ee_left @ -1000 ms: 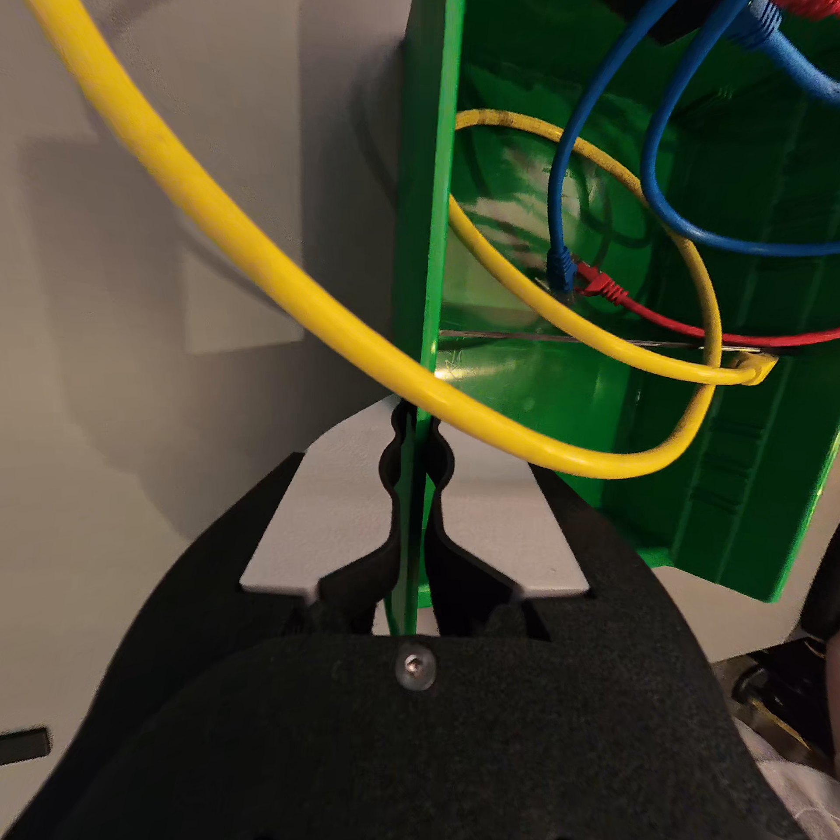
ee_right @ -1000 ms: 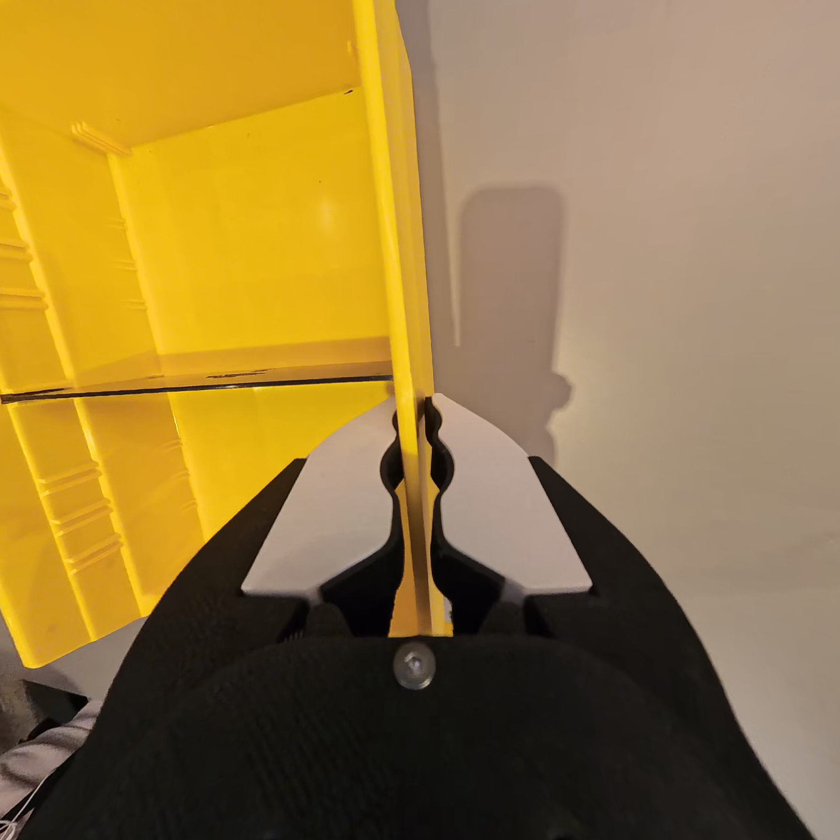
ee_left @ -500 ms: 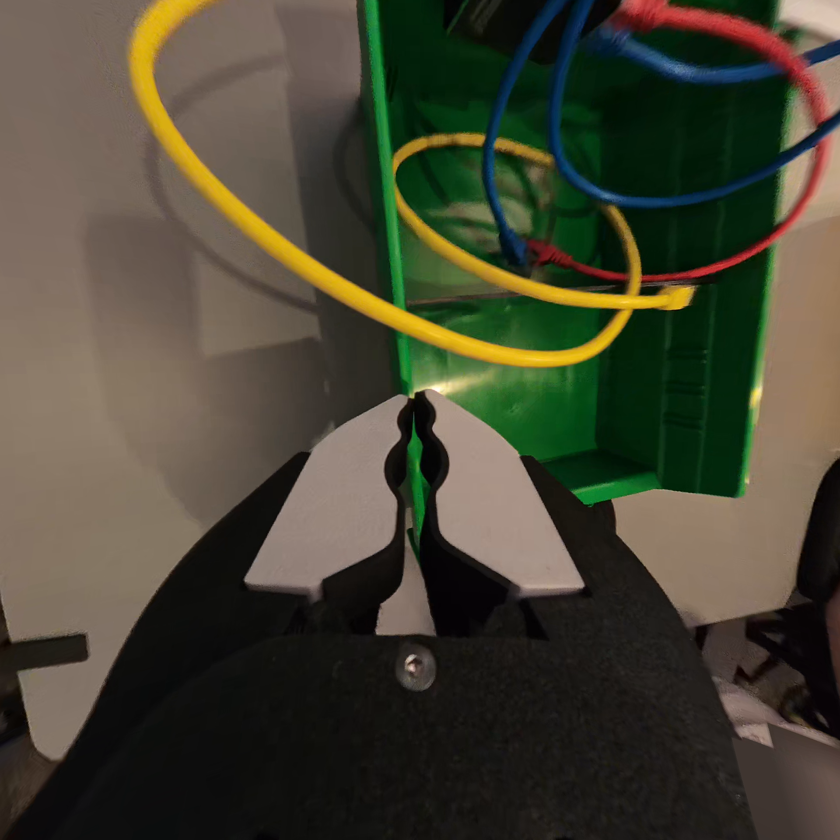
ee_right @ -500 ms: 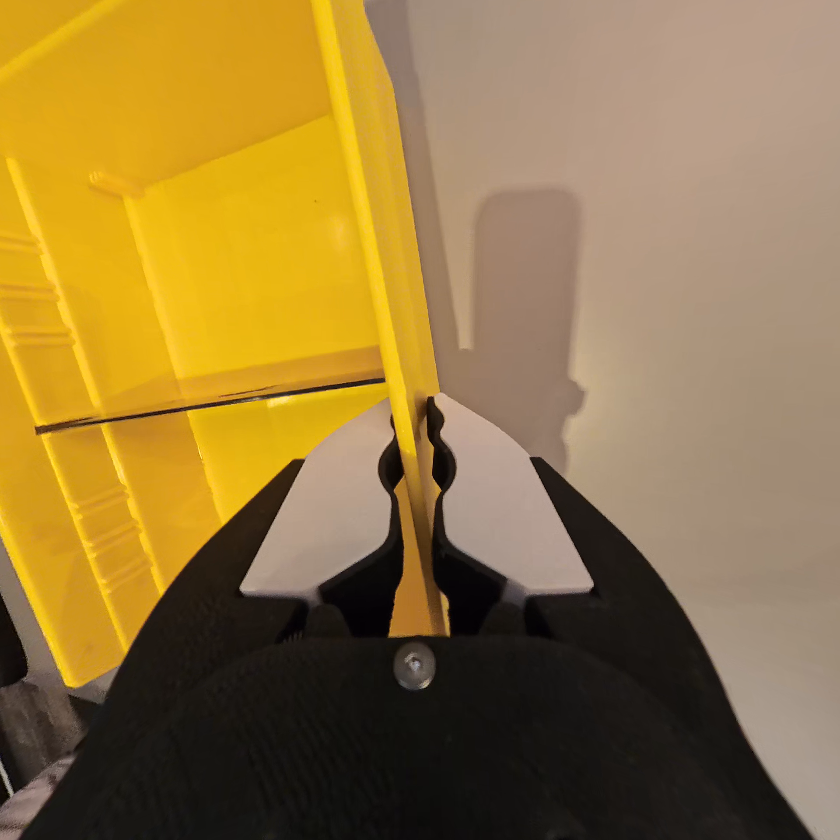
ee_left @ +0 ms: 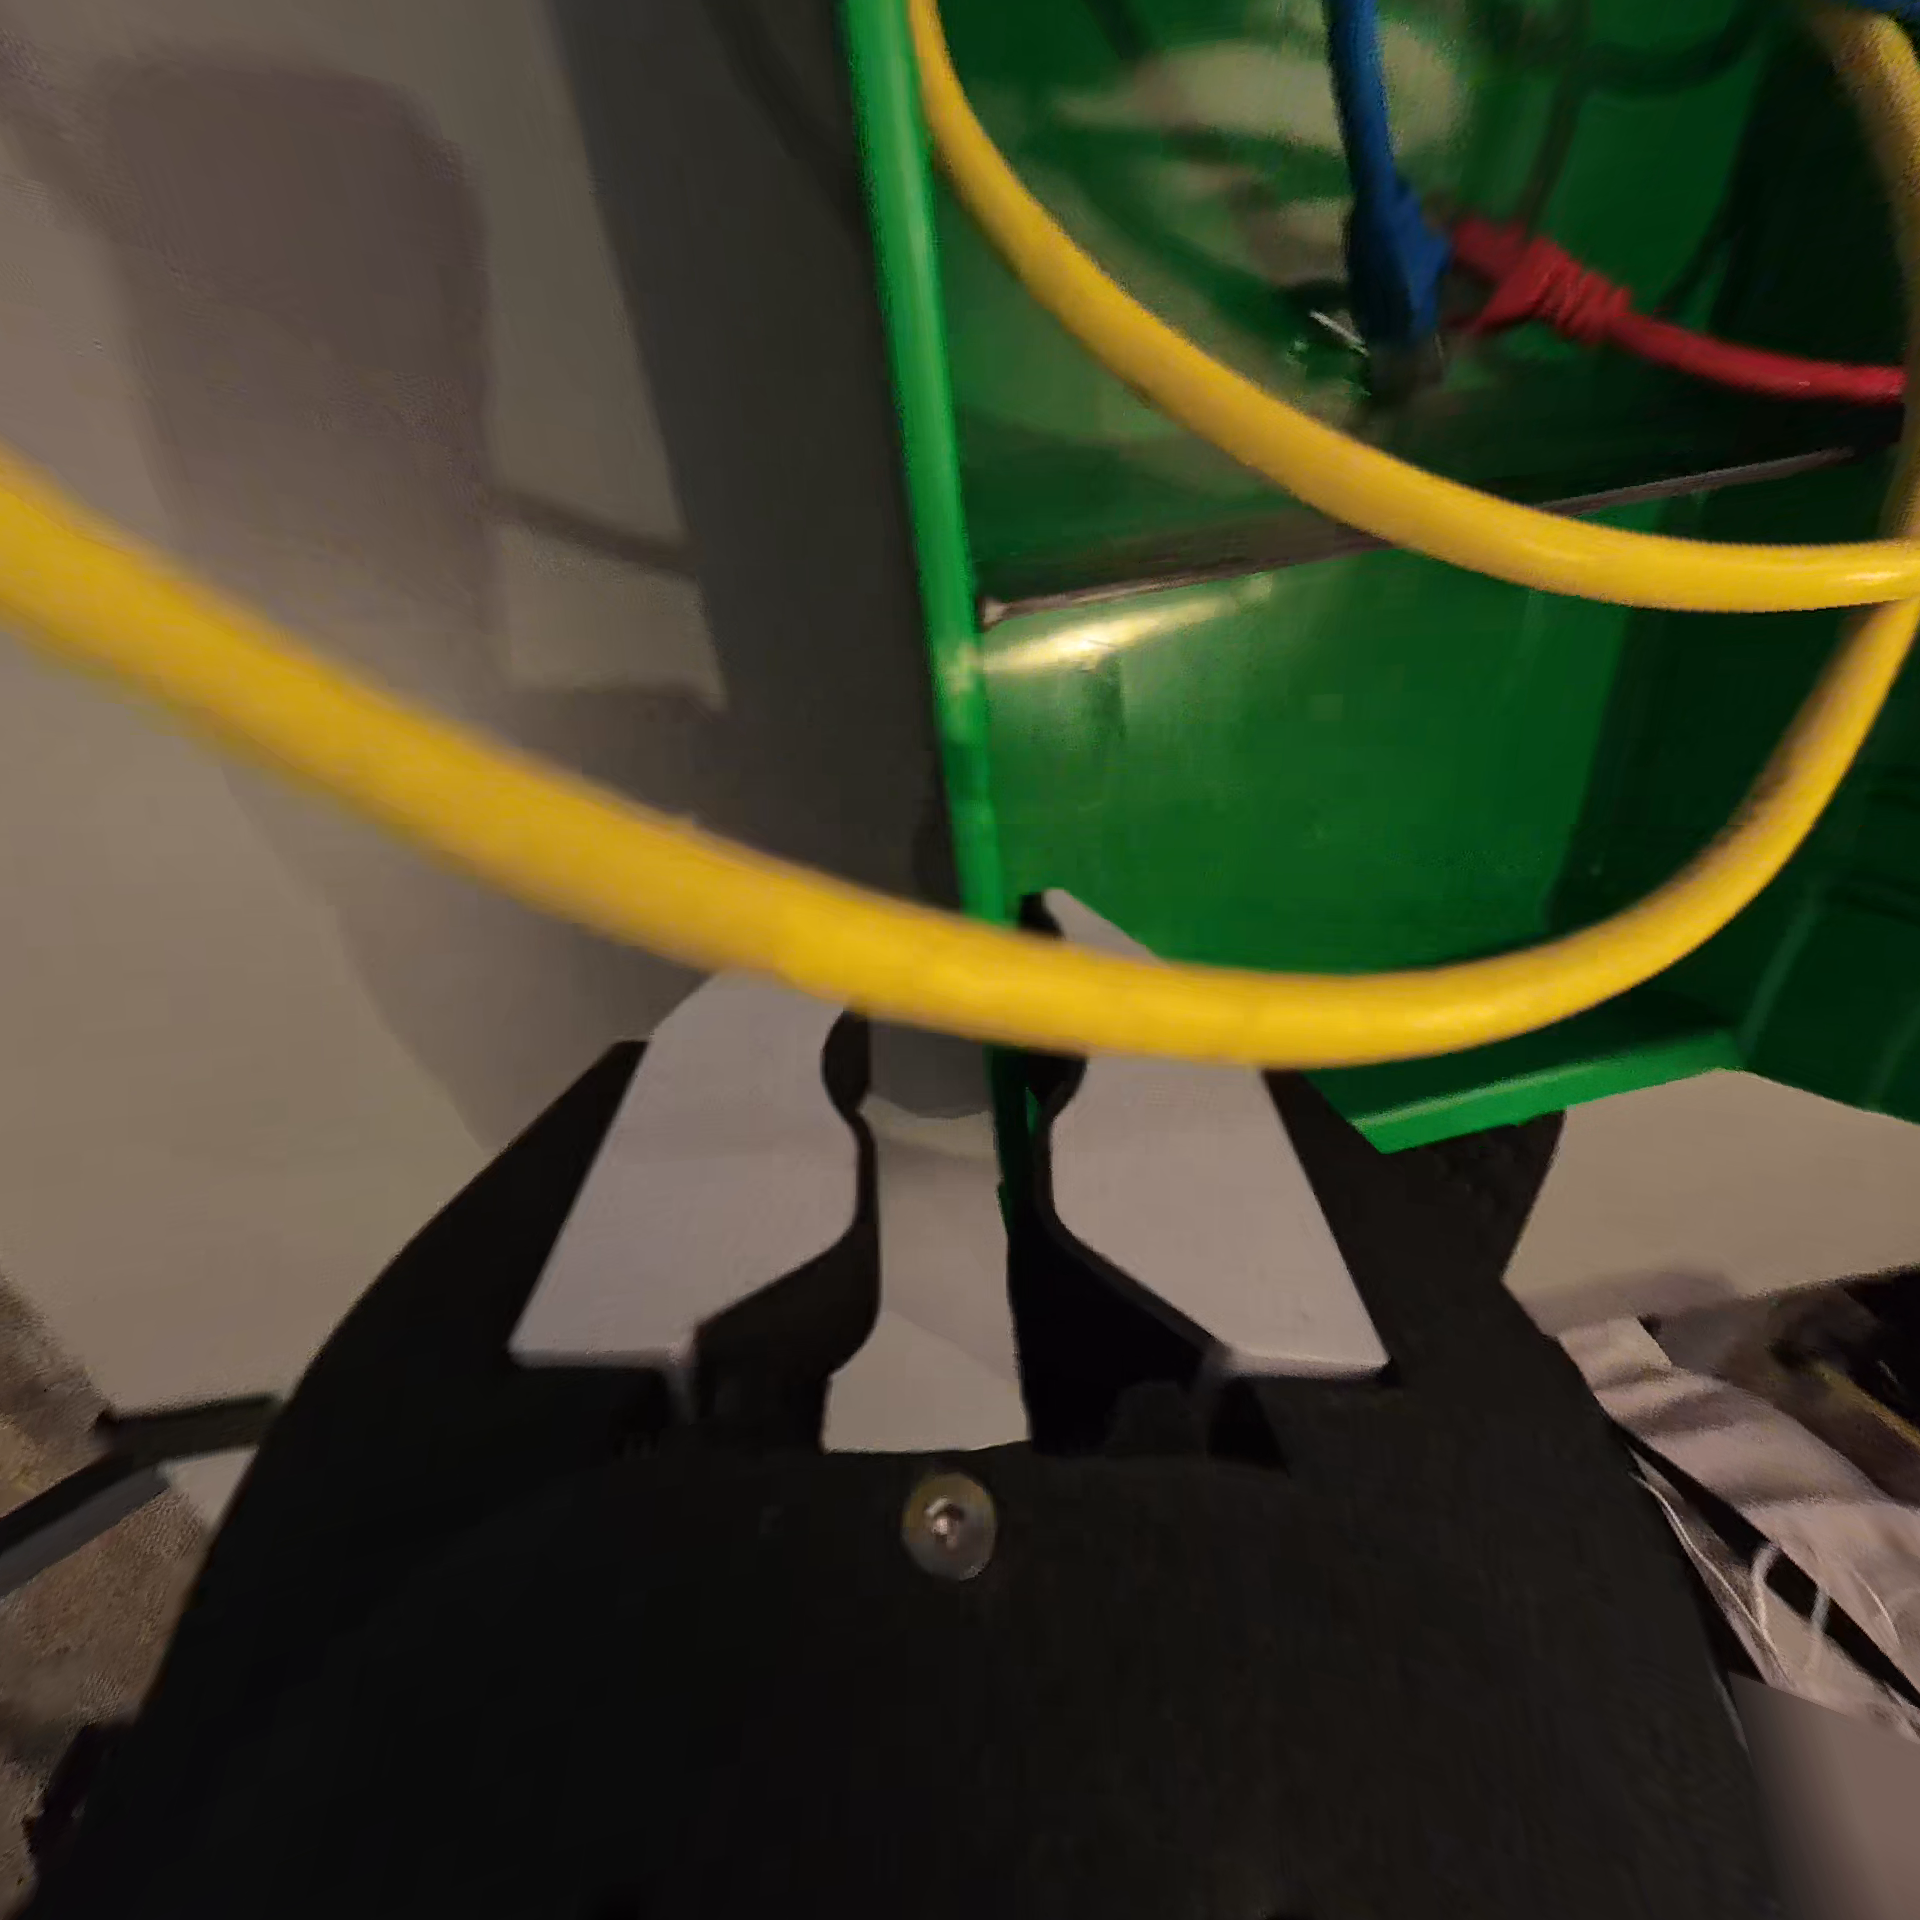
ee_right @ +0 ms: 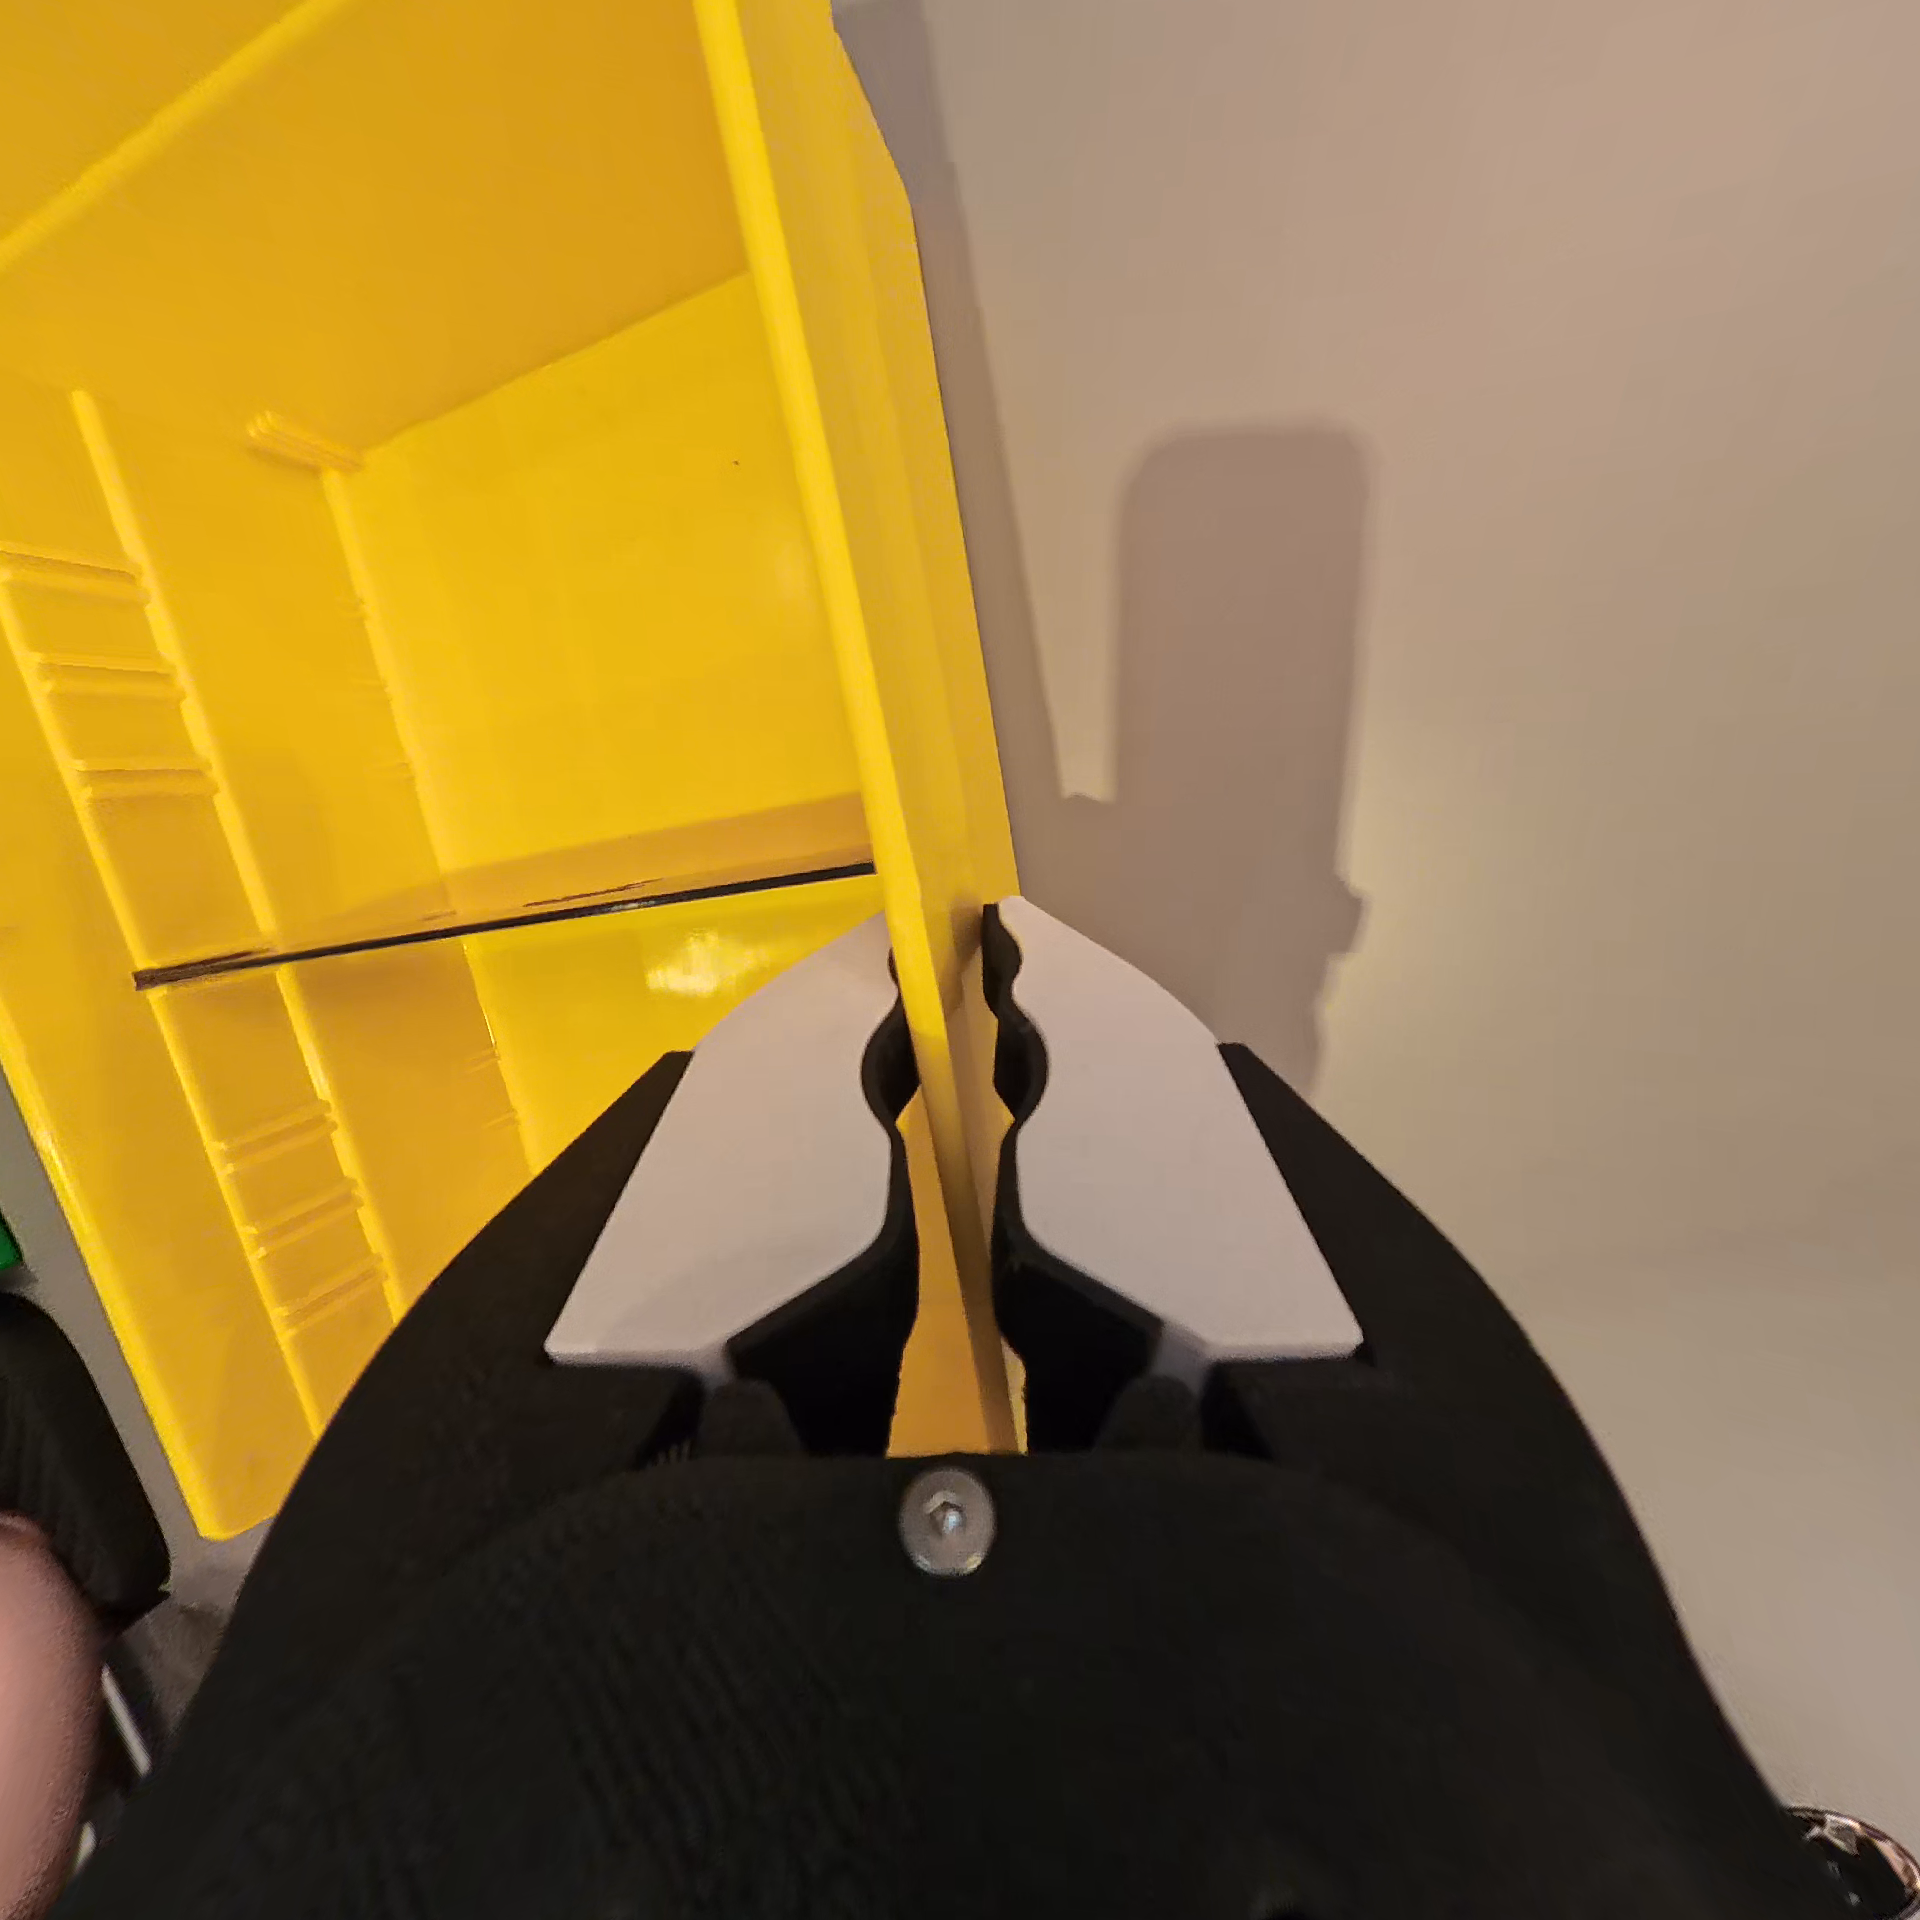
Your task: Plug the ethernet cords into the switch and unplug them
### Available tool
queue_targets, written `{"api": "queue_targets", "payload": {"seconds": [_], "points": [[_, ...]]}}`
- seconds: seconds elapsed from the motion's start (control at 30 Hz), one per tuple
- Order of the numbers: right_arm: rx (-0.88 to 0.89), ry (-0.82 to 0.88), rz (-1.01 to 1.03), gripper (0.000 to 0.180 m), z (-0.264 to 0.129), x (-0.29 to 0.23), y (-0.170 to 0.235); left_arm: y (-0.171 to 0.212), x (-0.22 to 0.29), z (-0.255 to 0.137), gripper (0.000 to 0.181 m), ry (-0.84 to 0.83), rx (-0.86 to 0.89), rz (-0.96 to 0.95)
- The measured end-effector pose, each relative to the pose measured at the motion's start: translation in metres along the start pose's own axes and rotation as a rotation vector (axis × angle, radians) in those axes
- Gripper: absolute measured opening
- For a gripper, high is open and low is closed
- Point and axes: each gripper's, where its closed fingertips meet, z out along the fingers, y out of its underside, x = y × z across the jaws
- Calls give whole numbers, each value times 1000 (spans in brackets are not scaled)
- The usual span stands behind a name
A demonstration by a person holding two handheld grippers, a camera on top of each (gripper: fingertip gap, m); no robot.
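Observation:
My left gripper is open, with the left wall of a green bin standing between its fingers, against the right finger. A thick yellow ethernet cord crosses in front of the fingertips and loops into the bin. A blue cord's plug and a red cord's plug lie deeper in the bin. No switch shows. My right gripper is shut on the right wall of an empty yellow bin.
Both bins stand on a pale grey tabletop. Each bin has a thin clear divider across it, the green bin's lying under the cords. Dark clutter and white paper lie past the table edge at right. A fingertip shows at lower left. Spacing between my two grippers at the tips: around 75 centimeters.
My left gripper has opened and let go of the green bin's wall, and has moved closer to the bin. My right gripper stays shut on the yellow bin, which has tilted slightly.

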Motion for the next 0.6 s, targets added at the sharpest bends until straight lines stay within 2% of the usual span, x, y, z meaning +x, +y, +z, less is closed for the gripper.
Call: {"api": "queue_targets", "payload": {"seconds": [0.07,0.17,0.4,0.53,0.6], "points": [[-2,1,10,11,-1,2,2,-3,6,5,8,37,-16,13],[-8,1,17,11,-2,2,5,-10,-1,4,7,-10,7,19],[-19,1,-3,12,-3,2,8,-9,0,-3,7,49,44,-59],[7,-9,11,25,-11,0,4,-6,0,-50,4,-5,220,-85],[44,30,5,32,-22,1,0,-16,1,-89,4,-78,422,-50]]}}
